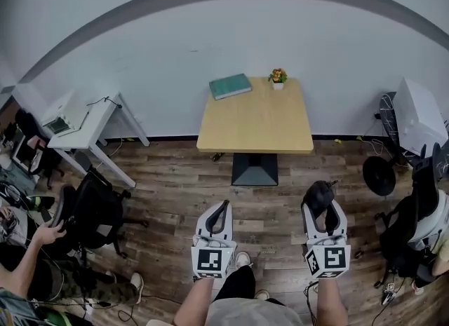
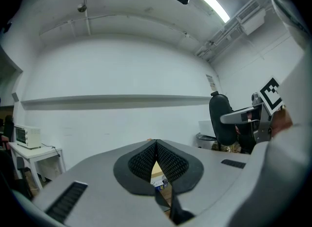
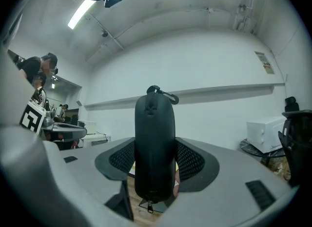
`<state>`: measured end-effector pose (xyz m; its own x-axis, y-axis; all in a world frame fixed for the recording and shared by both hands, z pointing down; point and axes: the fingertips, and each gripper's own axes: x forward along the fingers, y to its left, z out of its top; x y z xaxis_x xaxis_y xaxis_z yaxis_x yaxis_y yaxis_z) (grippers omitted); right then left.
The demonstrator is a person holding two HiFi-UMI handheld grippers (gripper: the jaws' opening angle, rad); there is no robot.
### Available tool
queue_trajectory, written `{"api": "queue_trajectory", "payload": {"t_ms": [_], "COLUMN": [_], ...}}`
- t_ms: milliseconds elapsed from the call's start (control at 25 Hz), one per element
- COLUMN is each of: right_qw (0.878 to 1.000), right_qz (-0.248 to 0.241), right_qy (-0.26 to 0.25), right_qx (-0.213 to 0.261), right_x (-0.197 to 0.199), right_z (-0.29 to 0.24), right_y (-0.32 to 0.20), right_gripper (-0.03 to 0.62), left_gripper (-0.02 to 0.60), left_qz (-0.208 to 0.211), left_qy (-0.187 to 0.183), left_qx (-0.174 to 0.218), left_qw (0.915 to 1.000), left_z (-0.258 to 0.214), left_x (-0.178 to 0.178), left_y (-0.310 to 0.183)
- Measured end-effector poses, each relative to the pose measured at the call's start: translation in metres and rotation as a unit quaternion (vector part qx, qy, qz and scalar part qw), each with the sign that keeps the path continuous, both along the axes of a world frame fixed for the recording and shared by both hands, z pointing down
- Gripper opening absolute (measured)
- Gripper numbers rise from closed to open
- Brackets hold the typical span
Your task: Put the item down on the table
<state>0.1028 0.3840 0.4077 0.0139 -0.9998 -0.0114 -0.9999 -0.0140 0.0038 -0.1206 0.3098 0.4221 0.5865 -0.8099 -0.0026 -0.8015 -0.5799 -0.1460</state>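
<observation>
My right gripper [image 1: 319,209] is shut on a black zippered case [image 1: 318,196], which stands upright between the pads with its loop at the top; in the right gripper view the case [image 3: 154,143] fills the gap between the jaws of the right gripper [image 3: 155,160]. My left gripper [image 1: 218,216] is shut with nothing in it, its pads meeting at the tips in the left gripper view [image 2: 156,158]. Both are held low above the wooden floor, well short of the small wooden table [image 1: 257,125] ahead.
On the table's far edge lie a teal book [image 1: 230,86] and a small potted plant [image 1: 278,78]. A white desk [image 1: 95,125] stands at the left, with a black office chair [image 1: 95,212] and a seated person nearby. Another chair [image 1: 414,219] and a white appliance [image 1: 419,116] are at the right.
</observation>
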Motion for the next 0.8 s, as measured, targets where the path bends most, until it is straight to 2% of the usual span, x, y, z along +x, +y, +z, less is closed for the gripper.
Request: {"api": "queue_trajectory", "payload": {"t_ms": [240, 440, 600, 800], "right_qw": [1.000, 1.000, 0.999, 0.999], "right_qz": [-0.005, -0.011, -0.015, -0.020], "right_qy": [0.011, 0.017, 0.020, 0.022], "right_qx": [-0.005, -0.014, -0.023, -0.031], "right_x": [-0.008, -0.023, -0.037, -0.051], "right_z": [-0.009, -0.011, -0.006, -0.001], "right_y": [-0.077, -0.139, -0.184, -0.227], "right_gripper": [0.258, 0.258, 0.258, 0.258], "left_gripper": [0.008, 0.008, 0.008, 0.008], "left_qz": [-0.004, -0.011, -0.023, -0.029], "left_qy": [0.011, 0.015, 0.014, 0.022], "left_qx": [0.005, 0.006, -0.015, -0.010], "left_qw": [0.9999, 0.9998, 0.9995, 0.9993], "left_z": [-0.011, -0.013, -0.005, -0.005], "left_x": [-0.007, -0.025, -0.044, -0.061], "left_y": [-0.075, -0.136, -0.178, -0.218]}}
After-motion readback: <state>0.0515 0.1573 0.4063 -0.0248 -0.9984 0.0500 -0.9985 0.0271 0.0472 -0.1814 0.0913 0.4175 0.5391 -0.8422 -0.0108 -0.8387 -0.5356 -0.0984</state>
